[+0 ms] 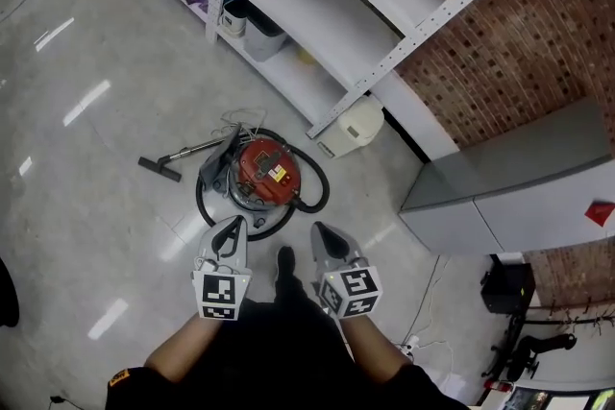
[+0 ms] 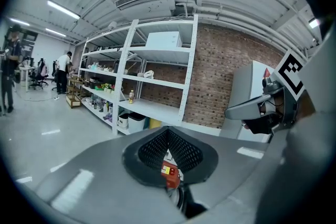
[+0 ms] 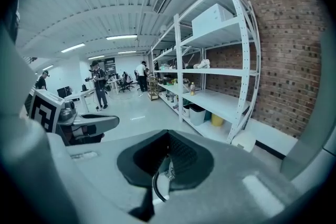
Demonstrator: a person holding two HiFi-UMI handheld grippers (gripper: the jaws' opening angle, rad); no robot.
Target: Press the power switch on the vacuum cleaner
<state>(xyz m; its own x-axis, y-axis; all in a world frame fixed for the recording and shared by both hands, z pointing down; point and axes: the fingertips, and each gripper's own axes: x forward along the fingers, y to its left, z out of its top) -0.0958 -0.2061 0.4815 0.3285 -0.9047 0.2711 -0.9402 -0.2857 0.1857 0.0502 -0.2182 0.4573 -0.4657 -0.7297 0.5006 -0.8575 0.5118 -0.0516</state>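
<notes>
On the floor stands the vacuum cleaner (image 1: 267, 170), a round drum with a red top and a yellow label. Its black hose (image 1: 312, 192) loops around it and its wand (image 1: 165, 162) lies to the left. My left gripper (image 1: 231, 226) hovers just in front of the drum, its jaws shut on nothing. To its right, level with it, my right gripper (image 1: 320, 232) is also shut and empty. In the left gripper view, part of the red top (image 2: 169, 173) shows below the closed left gripper (image 2: 168, 131). Beneath the right gripper (image 3: 168, 136) the hose (image 3: 156, 185) is visible. No switch can be made out.
White metal shelving (image 1: 317, 5) runs along a brick wall behind the vacuum, with bins on its low shelf. A white canister (image 1: 352, 125) stands by a shelf post. A grey cabinet (image 1: 519, 192) is at the right. Several people (image 3: 98, 84) stand far off.
</notes>
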